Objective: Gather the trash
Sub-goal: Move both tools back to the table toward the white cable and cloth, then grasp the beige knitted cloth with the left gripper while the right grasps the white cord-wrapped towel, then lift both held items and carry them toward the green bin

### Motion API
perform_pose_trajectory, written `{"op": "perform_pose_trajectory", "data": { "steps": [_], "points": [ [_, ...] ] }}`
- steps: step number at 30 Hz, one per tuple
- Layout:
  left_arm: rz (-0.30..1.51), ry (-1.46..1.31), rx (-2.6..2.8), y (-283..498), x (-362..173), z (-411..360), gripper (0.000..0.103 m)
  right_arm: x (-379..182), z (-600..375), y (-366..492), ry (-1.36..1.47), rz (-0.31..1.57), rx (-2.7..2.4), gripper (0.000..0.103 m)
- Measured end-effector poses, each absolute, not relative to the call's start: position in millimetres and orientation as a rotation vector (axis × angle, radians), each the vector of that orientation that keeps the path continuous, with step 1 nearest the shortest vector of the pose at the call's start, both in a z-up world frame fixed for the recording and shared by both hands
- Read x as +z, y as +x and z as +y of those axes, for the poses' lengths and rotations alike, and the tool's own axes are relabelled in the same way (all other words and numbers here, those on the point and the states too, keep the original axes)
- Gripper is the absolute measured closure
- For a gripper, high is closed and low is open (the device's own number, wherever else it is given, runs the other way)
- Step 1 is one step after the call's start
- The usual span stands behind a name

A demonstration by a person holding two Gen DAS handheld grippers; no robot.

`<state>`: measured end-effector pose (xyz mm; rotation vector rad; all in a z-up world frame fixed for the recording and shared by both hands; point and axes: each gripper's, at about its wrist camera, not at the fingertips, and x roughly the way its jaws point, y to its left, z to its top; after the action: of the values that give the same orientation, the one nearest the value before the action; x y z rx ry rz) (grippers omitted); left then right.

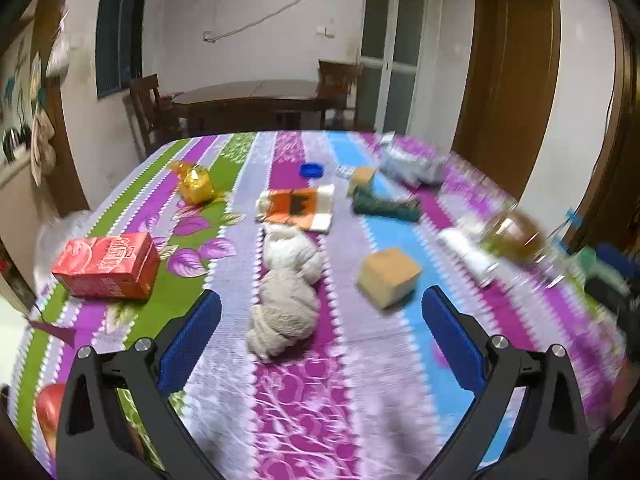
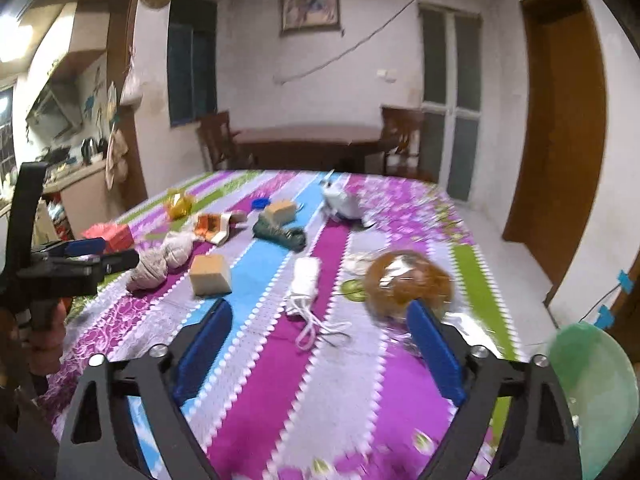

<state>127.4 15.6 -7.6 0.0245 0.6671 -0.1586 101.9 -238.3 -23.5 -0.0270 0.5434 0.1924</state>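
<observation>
Holding both tools spread and empty above the striped surface (image 1: 304, 420), we judge the left tool (image 1: 320, 336) is aimed at the crumpled grey rag (image 1: 284, 316) at frame centre, while the right tool (image 2: 320, 340) faces the white cable (image 2: 308, 292).

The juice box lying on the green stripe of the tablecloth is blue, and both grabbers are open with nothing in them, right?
Not quite. The juice box is red, not blue; the left wrist view shows it lying on the green stripe of the tablecloth. The rest holds: the left gripper and right gripper are both open with nothing in them.
</observation>
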Motion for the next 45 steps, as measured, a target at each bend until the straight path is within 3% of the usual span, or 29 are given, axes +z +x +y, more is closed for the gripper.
{"op": "perform_pose_trajectory", "data": {
  "steps": [8,11,12,17,19,21,23,34,45],
  "points": [
    [0.793,-0.016,-0.173,155,-31,29,0.016,-62,-211,181,-0.006,0.757,0.295,0.046],
    [0.826,-0.056,-0.188,165,-34,38,0.018,-78,-203,214,-0.024,0.819,0.255,0.048],
    [0.836,-0.070,-0.187,167,-34,40,0.025,-81,-205,220,-0.017,0.841,0.249,0.048],
    [0.909,-0.078,-0.190,179,-48,41,0.042,-91,-209,241,0.016,0.902,0.240,0.051],
    [0.908,-0.061,-0.183,179,-49,39,0.051,-91,-209,245,0.015,0.903,0.236,0.056],
    [0.909,-0.057,-0.166,179,-49,39,0.068,-90,-207,245,-0.004,0.903,0.236,0.075],
    [0.907,-0.054,-0.181,176,-49,37,0.072,-89,-206,242,0.006,0.901,0.254,0.075],
    [0.802,-0.034,-0.145,123,-15,30,0.073,-45,-215,141,0.044,0.734,0.252,0.075],
    [0.679,0.090,-0.170,90,11,-37,0.073,-14,-244,40,0.102,0.595,0.172,0.075]
  ]
}}
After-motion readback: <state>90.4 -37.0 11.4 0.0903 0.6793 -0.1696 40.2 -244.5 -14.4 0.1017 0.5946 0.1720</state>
